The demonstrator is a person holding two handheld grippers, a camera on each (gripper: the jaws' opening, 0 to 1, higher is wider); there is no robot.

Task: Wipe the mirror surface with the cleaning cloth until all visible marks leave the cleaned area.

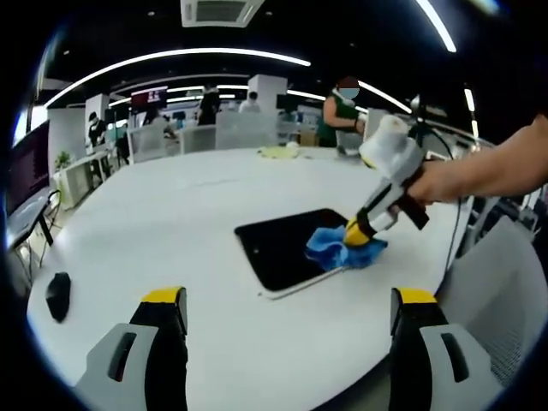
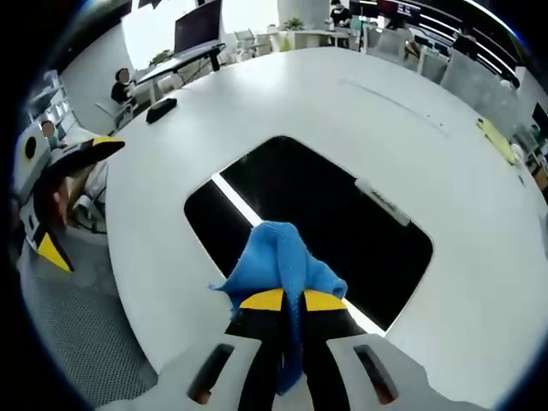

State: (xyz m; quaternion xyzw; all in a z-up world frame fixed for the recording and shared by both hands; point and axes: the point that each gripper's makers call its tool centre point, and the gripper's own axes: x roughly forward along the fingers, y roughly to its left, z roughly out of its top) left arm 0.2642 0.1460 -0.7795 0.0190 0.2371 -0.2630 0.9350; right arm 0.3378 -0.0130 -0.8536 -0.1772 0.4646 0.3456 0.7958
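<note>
Blue cloth [image 2: 282, 261] clenched in right gripper [image 2: 293, 301], pressed on mirror [image 2: 342, 214] near desk [image 2: 411, 111] edge; glass stretches ahead. Left gripper [image 1: 287, 312] released, farther off.

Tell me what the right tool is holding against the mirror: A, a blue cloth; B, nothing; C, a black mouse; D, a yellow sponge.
A: the right tool is shut on the blue cloth, which rests on the mirror at its near edge.
</note>
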